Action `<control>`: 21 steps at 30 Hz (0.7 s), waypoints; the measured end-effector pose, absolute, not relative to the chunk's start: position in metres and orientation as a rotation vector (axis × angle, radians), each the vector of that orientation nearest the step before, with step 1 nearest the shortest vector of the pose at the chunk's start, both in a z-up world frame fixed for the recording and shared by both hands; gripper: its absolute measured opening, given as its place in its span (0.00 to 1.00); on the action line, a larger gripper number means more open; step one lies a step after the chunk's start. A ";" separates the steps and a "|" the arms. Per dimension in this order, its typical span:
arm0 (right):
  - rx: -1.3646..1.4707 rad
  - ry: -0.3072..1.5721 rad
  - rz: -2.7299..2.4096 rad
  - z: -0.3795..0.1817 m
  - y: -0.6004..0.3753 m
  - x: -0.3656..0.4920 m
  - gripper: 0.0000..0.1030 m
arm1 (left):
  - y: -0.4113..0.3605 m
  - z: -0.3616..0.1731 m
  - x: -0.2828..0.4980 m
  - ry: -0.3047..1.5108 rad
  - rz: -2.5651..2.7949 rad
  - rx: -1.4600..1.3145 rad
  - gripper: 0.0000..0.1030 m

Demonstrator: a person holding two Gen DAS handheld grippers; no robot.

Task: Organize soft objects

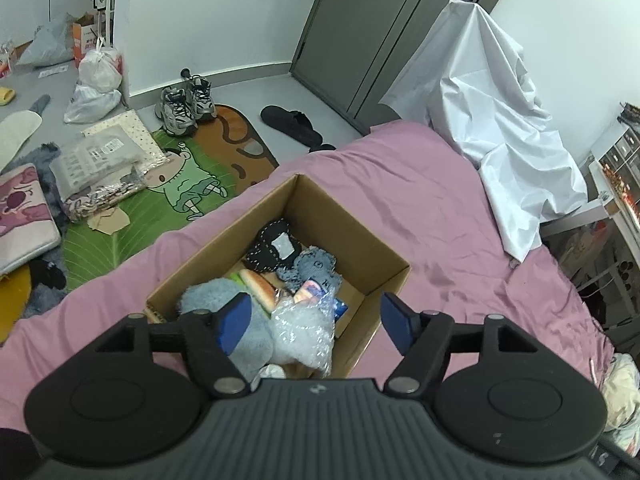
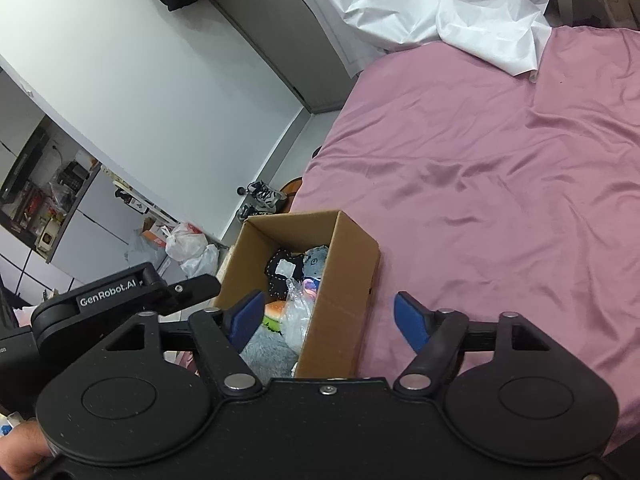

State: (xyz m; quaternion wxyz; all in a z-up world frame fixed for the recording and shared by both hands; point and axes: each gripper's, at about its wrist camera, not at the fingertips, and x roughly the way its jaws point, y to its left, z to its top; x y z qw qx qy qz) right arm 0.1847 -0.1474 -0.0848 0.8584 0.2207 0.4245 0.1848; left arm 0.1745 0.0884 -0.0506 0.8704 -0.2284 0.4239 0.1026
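Note:
An open cardboard box [image 1: 384, 276] [image 2: 352, 264] sits on the pink bed sheet [image 1: 400, 184] [image 2: 500, 184]. Inside lie soft things: a fluffy blue plush [image 1: 208, 300], a burger-shaped toy [image 1: 258, 286], a black pouch with white stitching [image 1: 272, 246] [image 2: 286, 268], a blue-grey knitted piece [image 1: 316, 266] and a clear bubble-wrap bag [image 1: 304, 332] [image 2: 298, 316]. My left gripper [image 1: 316, 322] hangs open above the box's near half, nothing between its blue pads. My right gripper [image 2: 330, 322] is open over the box's right wall, also empty. In the right wrist view the left gripper's body [image 2: 120, 300] shows beside the box.
A white sheet [image 1: 492, 120] [image 2: 432, 4] drapes over something at the bed's far end. On the floor to the left lie a cartoon rug [image 1: 180, 184], sneakers [image 1: 186, 104], a black slipper [image 1: 292, 122], plastic bags [image 1: 98, 80] and packages. Shelves [image 1: 612, 184] stand right of the bed.

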 end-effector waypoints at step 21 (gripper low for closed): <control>0.371 0.856 0.385 -0.051 -0.180 0.156 1.00 | 0.048 -0.015 0.139 0.909 0.196 -0.232 0.99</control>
